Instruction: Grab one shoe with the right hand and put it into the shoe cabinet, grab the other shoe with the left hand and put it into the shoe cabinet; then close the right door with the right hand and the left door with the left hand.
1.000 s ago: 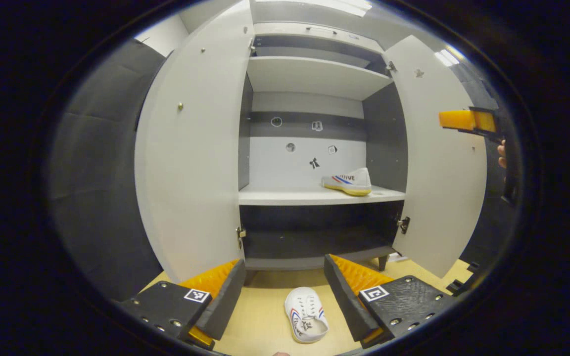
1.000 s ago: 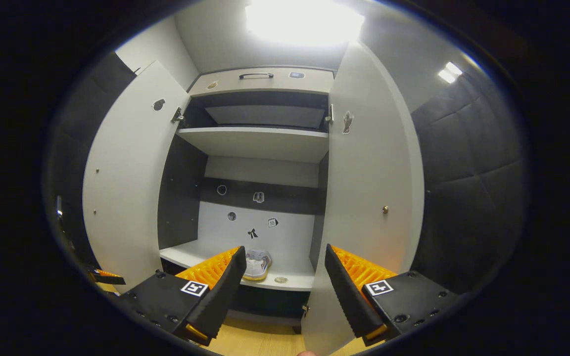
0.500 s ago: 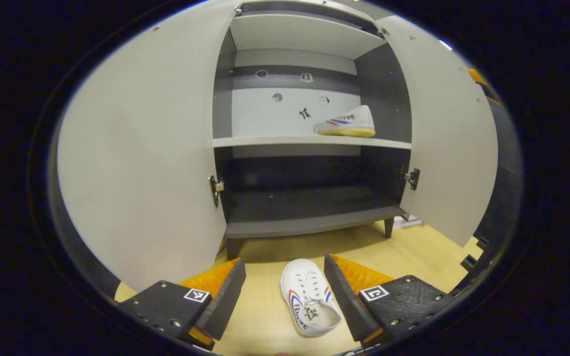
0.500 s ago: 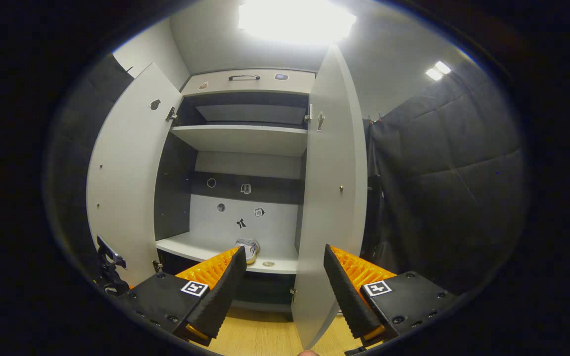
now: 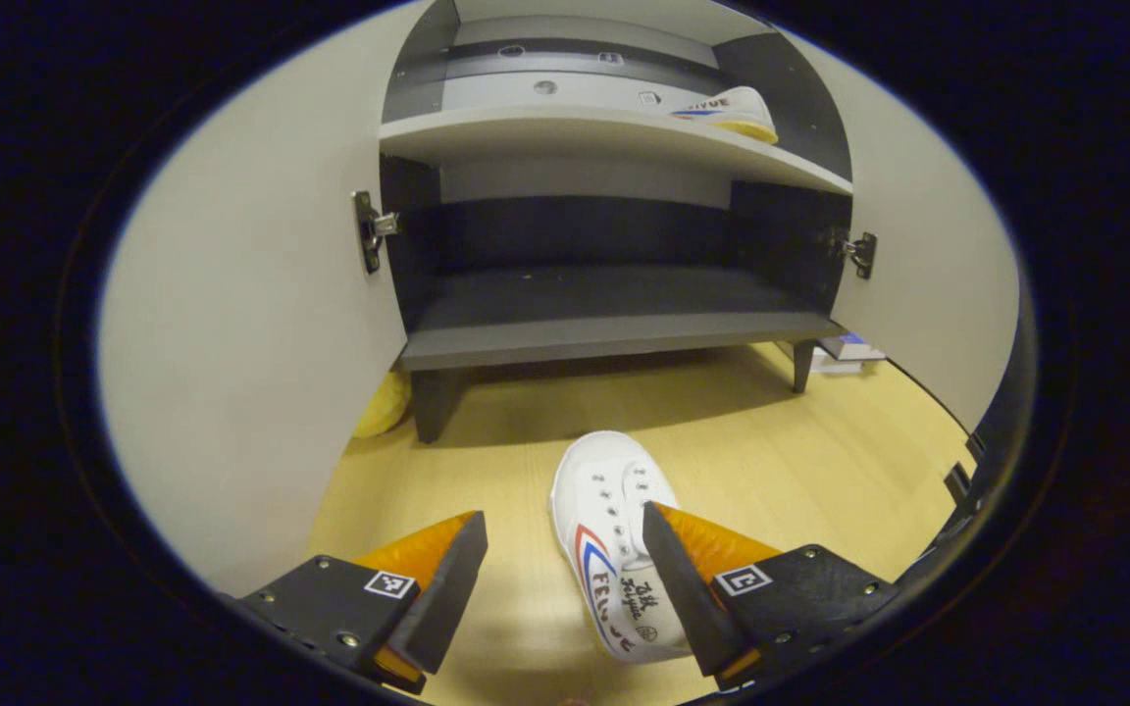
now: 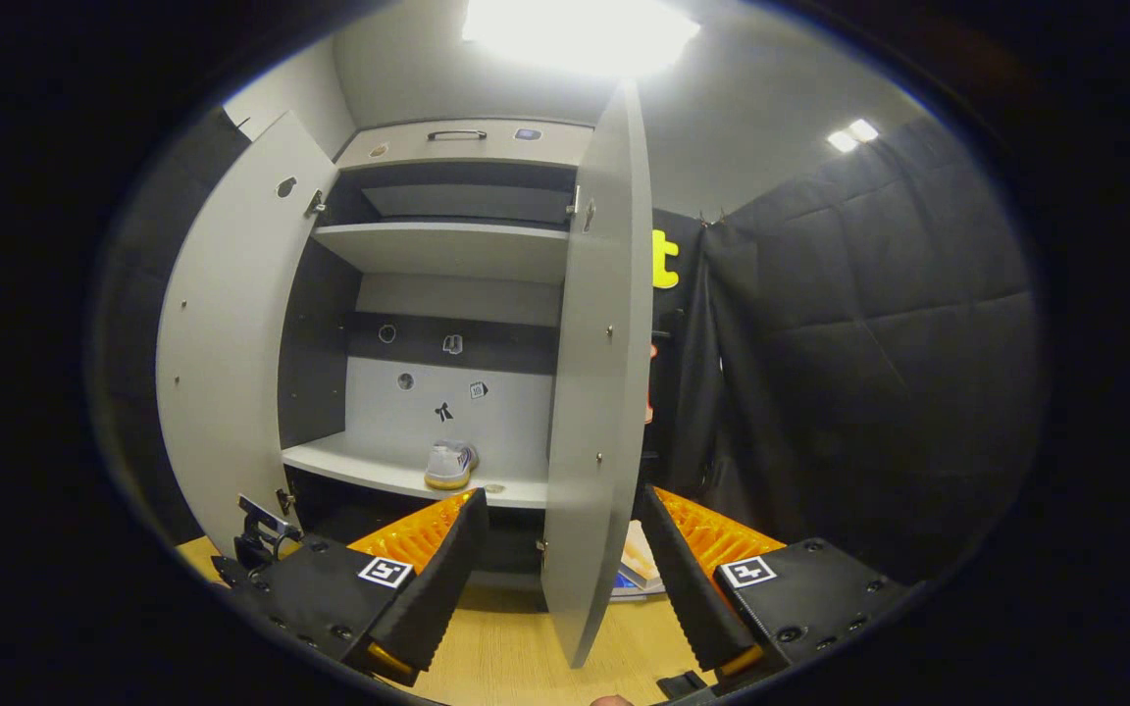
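A white shoe with red and blue stripes lies on the wooden floor, toe toward the shoe cabinet. My left gripper is open just above it, the shoe close against its right finger. The other shoe stands on the right end of the cabinet's middle shelf, also seen in the right gripper view. Both doors stand open: the left door and the right door. My right gripper is open and empty, raised in front of the right door's edge.
A yellow object lies on the floor behind the left door. A small stack of books sits by the cabinet's right leg. Black padded wall stands to the right of the cabinet. The bottom shelf is bare.
My left gripper has dropped and tilted down to the floor shoe, which now lies between its fingers. My right gripper has drifted right, so the right door now appears edge-on.
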`<action>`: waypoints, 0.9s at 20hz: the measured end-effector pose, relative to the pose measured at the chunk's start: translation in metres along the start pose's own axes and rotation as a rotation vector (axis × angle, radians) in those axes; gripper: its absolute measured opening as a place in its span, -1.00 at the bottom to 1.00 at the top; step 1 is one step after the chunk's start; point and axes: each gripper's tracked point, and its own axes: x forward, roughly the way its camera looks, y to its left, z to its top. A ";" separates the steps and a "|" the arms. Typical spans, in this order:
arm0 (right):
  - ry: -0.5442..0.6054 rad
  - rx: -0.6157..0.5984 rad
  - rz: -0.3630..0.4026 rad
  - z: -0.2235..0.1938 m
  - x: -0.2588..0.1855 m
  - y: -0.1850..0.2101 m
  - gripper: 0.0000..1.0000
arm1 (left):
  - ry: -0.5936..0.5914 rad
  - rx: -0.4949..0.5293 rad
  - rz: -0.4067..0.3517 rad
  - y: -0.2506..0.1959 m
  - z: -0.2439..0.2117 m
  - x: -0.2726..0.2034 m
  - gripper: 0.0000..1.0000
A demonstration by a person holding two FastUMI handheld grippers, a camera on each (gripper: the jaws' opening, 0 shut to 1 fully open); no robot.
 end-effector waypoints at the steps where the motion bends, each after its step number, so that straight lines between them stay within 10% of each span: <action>1: 0.004 0.002 -0.003 -0.001 -0.001 -0.002 0.95 | 0.029 -0.012 -0.008 -0.001 -0.008 0.005 0.88; 12: 0.034 -0.009 -0.019 -0.013 -0.001 -0.012 0.96 | 0.168 -0.010 -0.034 -0.006 -0.047 0.032 0.88; 15: 0.031 0.011 -0.011 -0.010 -0.002 -0.009 0.93 | 0.193 -0.003 -0.062 -0.017 -0.049 0.037 0.08; 18: 0.025 0.011 -0.010 -0.009 -0.004 -0.010 0.96 | 0.219 -0.002 -0.038 -0.016 -0.047 0.035 -0.23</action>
